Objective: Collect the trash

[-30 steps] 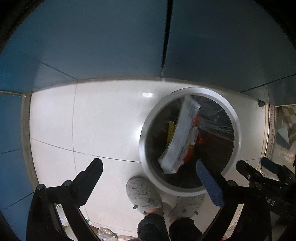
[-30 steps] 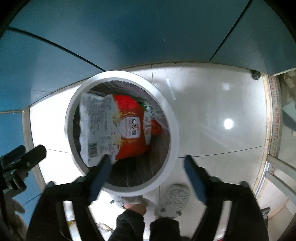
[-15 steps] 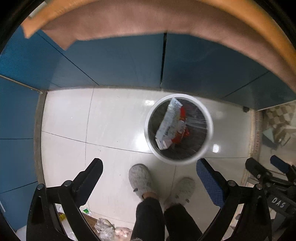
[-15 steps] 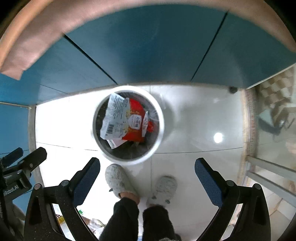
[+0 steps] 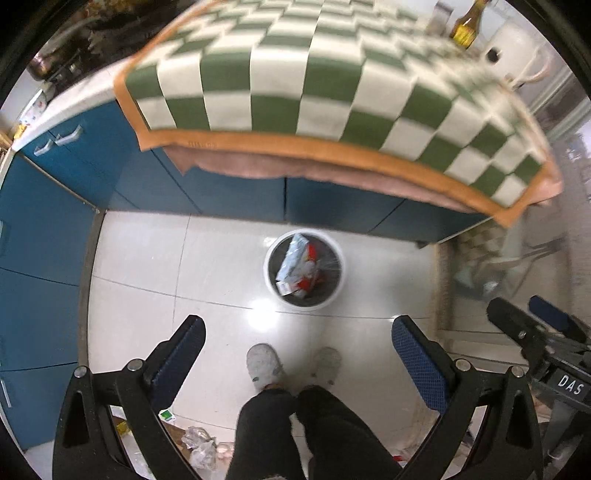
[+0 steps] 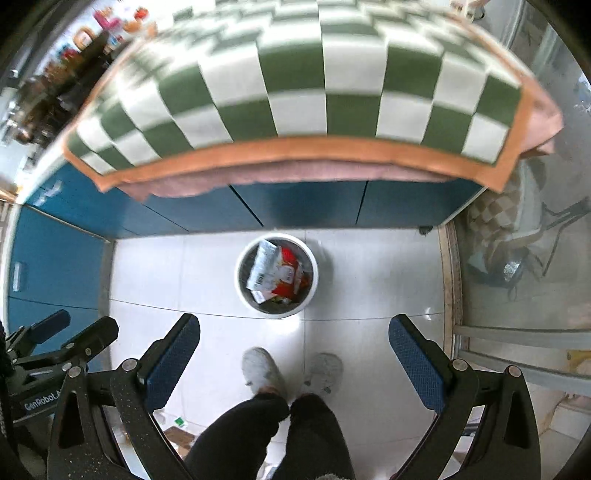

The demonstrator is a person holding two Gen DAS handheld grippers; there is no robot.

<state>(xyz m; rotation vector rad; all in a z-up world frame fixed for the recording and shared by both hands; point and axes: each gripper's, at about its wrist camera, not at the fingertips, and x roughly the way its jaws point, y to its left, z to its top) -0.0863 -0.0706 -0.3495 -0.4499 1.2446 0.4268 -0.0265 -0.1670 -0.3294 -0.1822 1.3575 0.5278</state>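
A round white trash bin [image 5: 340, 273] [image 6: 314, 273] stands on the white tiled floor below the counter edge. A white and red snack bag [image 5: 295, 264] [image 6: 271, 271] lies in it with other wrappers. My left gripper [image 5: 297, 343] is open and empty, high above the floor. My right gripper [image 6: 293, 341] is open and empty at about the same height. The right gripper's body shows at the right edge of the left wrist view [image 5: 535, 332].
A green and white checked cloth with an orange border [image 5: 295, 81] [image 6: 295, 85] covers the counter above blue cabinets [image 5: 48, 229]. The person's grey slippers [image 5: 264, 363] stand on the floor. Crumpled litter [image 5: 199, 448] lies near the bottom. A bottle [image 5: 467, 26] stands at the far counter end.
Both grippers have risen well away from the bin, which now looks much smaller. The checked countertop has come into view. Both stay open and empty.
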